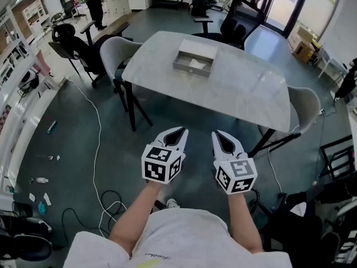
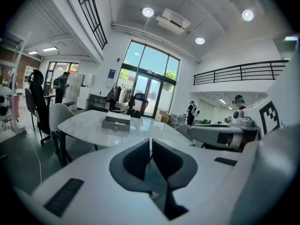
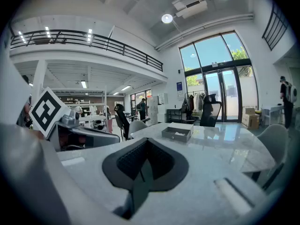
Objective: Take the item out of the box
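A shallow grey box [image 1: 194, 59] lies open on the far half of a white marble table [image 1: 245, 94]; something white [image 1: 195, 63] rests inside it. The same box shows small and distant in the left gripper view [image 2: 116, 122] and the right gripper view [image 3: 176, 133]. My left gripper [image 1: 179, 132] and right gripper [image 1: 218, 134] hover side by side over the floor, well short of the table's near edge. Both pairs of jaws are shut and hold nothing.
Grey chairs [image 1: 114, 54] stand at the table's left and right [image 1: 308, 108]. Black office chairs [image 1: 72, 48] are at far left and behind the table. A white cable [image 1: 96, 149] snakes across the dark floor. A person [image 1: 93, 1] stands far back left.
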